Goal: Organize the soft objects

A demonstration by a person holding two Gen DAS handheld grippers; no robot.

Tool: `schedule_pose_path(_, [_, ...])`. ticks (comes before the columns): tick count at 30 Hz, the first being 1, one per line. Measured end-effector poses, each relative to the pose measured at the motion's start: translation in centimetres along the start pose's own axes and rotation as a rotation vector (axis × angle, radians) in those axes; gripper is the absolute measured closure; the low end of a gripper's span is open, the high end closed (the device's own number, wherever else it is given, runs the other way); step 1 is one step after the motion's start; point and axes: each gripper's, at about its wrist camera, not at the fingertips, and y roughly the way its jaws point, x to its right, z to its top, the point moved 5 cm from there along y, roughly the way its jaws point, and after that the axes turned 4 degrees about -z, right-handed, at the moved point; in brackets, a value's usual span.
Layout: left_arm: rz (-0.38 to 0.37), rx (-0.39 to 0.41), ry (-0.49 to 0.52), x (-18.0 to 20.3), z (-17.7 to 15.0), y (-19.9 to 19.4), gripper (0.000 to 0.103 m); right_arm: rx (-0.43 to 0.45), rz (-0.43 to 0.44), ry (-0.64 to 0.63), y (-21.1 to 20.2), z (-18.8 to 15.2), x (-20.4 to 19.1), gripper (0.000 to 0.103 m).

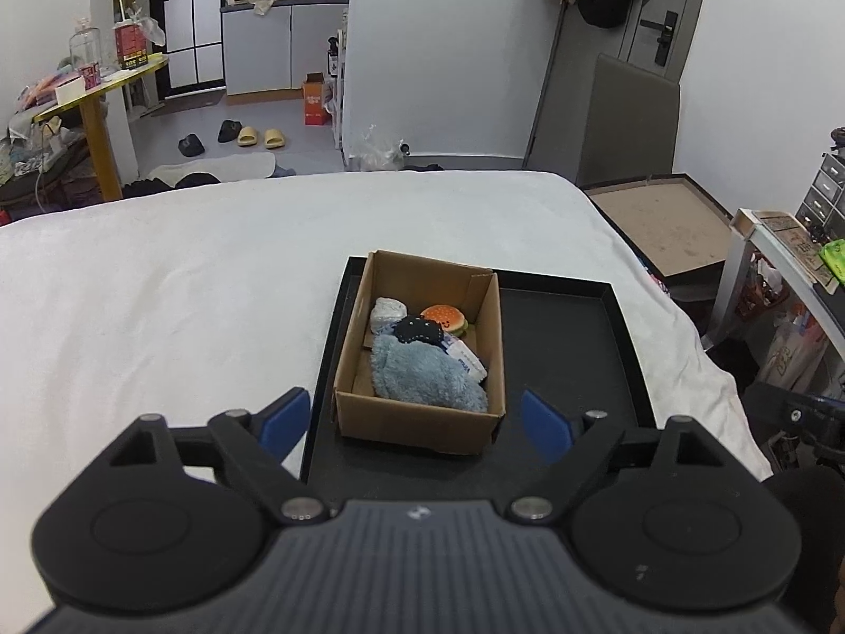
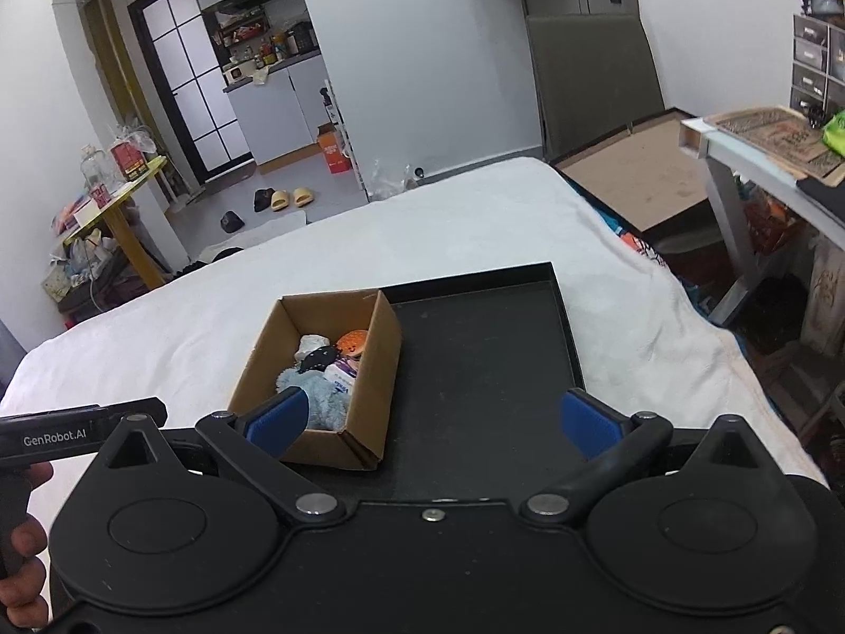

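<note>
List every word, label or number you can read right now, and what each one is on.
"GenRobot.AI": white lettering on the black bar of the left gripper, seen in the right wrist view.
Tissue pack in the cardboard box: blue print, too blurred to read.
Orange carton on the floor: white print, too small.
Red carton on the yellow table: unreadable.

a tray (image 1: 570, 338) lies on a bed (image 1: 158, 290). a cardboard box (image 1: 417, 425) sits in the tray's left part. inside the box, a fluffy cloth (image 1: 422, 378) lies nearest, with a burger toy (image 1: 444, 318) behind it.
</note>
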Motion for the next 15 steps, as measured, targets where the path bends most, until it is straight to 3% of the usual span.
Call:
schedule_pose_path(10, [0.014, 0.007, 0.021, 0.3, -1.0, -2.0, 0.009, 0.019, -0.060, -0.034, -2.5, -0.7, -0.3, 0.000])
schedule_pose_path(15, [0.026, 0.006, 0.021, 0.0, -1.4, -2.3, 0.009, -0.014, -0.031, -0.025, -2.4, -1.4, -0.3, 0.000])
